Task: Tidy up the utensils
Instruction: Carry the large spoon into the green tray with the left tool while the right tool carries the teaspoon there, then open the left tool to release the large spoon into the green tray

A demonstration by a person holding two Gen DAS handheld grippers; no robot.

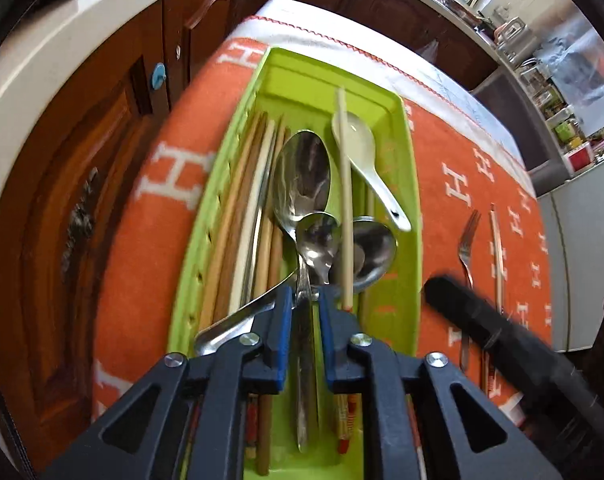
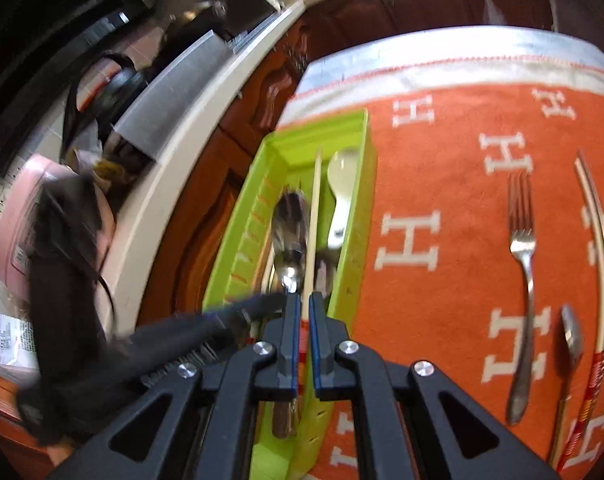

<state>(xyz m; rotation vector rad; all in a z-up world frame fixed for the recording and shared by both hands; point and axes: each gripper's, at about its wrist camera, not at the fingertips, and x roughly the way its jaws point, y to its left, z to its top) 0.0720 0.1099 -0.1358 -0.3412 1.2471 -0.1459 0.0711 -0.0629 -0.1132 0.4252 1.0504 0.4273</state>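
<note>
A lime-green tray point(image 1: 405, 184) on the orange cloth holds wooden chopsticks point(image 1: 238, 216), metal spoons point(image 1: 302, 176) and a white ceramic spoon point(image 1: 361, 152). My left gripper point(image 1: 305, 294) hangs over the tray, shut on the handle of a small metal spoon point(image 1: 315, 240). My right gripper point(image 2: 305, 300) is over the tray point(image 2: 353, 264) too, shut on a pale chopstick point(image 2: 313, 216) that lies lengthwise in it. A fork point(image 2: 521, 280), a small spoon point(image 2: 571, 336) and chopsticks point(image 2: 597, 240) lie on the cloth to the right.
The orange cloth with white H letters point(image 2: 441, 184) covers a small table. Brown wooden cabinets point(image 1: 82, 184) and a cream counter edge point(image 2: 174, 168) stand close on the left. Kitchen clutter lies beyond.
</note>
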